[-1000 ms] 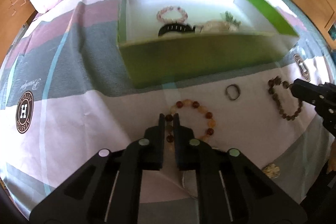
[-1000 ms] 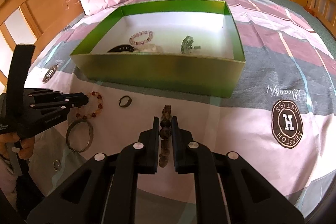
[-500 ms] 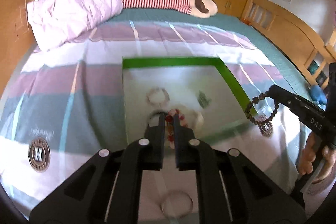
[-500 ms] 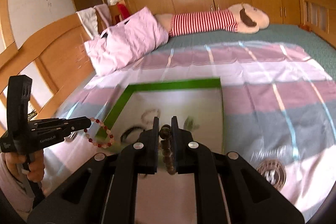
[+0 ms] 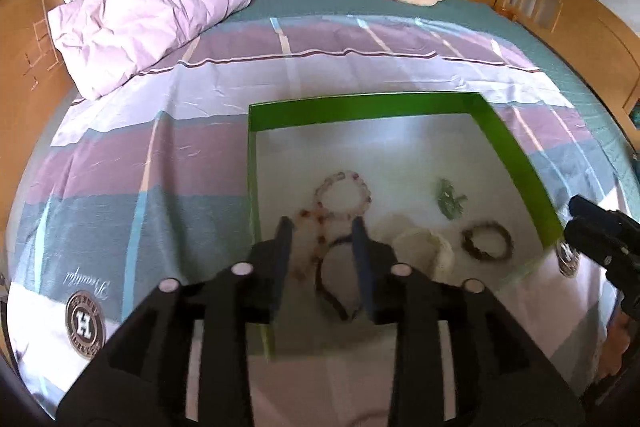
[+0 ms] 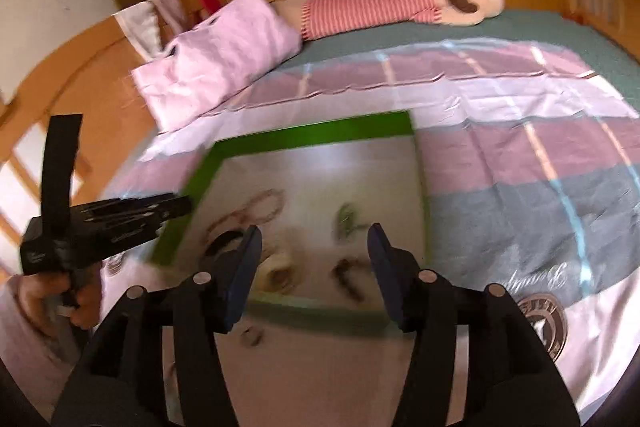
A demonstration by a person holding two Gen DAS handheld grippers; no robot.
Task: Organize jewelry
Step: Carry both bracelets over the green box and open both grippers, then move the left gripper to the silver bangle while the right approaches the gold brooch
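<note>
Box [image 5: 516, 155] holds bracelets | left gripper [image 5: 322, 227] spread | right gripper [image 6: 314, 231] spread

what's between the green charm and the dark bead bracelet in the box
Nothing: bare white box floor between the green charm and dark bracelet, in the left wrist view.

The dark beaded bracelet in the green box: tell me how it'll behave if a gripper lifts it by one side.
The dark beaded bracelet lies as a loose ring of separate beads, so it would probably sag and dangle, not hold its shape. It looks small beside the green box, so likely light. Round beads may slip between the gripper fingers.
</note>
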